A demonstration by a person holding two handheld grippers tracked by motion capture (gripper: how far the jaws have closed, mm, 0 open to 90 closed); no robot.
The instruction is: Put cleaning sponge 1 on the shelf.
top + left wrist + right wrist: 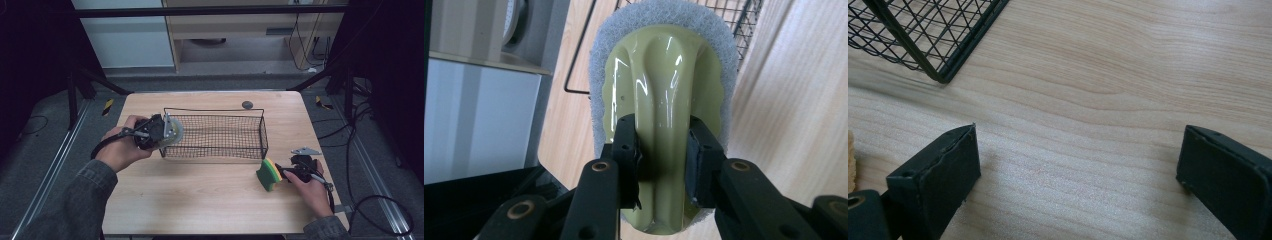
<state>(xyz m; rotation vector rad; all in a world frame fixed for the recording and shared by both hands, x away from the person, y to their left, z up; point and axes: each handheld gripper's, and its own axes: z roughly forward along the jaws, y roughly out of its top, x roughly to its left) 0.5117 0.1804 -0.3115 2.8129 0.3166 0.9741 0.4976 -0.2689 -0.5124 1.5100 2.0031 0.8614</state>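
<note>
Landmark: the basket (215,134), black wire mesh, standing on the table (200,195) with its long sides running left to right in the high view.
Left gripper (159,134): in my left hand (122,147), at the basket's left end, level with the rim, pointing toward the basket.
Left fingers (626,150): pinching the scrubber (664,95). One pad sits on each side of its raised centre ridge, both pressed against the glossy plastic.
Scrubber: olive-green plastic grip with a pale grey fibre pad around its edge. I hold it off the table at the basket's left end; in the high view it overlaps the left wall. From the left gripper view the pad's far edge covers part of the mesh. I cannot tell whether it touches the wire.
Right gripper (295,172): in my right hand (312,190), low over the table, just off the basket's right front corner.
Right fingers (938,170): spread wide, nothing between them but bare wood. The basket's corner (943,75) lies ahead of them and to the left in the right gripper view.
Sponge (269,174): green and yellow, standing on edge on the table just in front of the basket's right front corner, right beside my right gripper's tips. Contact with the tips: cannot tell.
Disc (247,104): small, dark, on the table just behind the basket's back wall.
Plate (306,150): grey, three-cornered, to the right of the basket, above my right hand.
</note>
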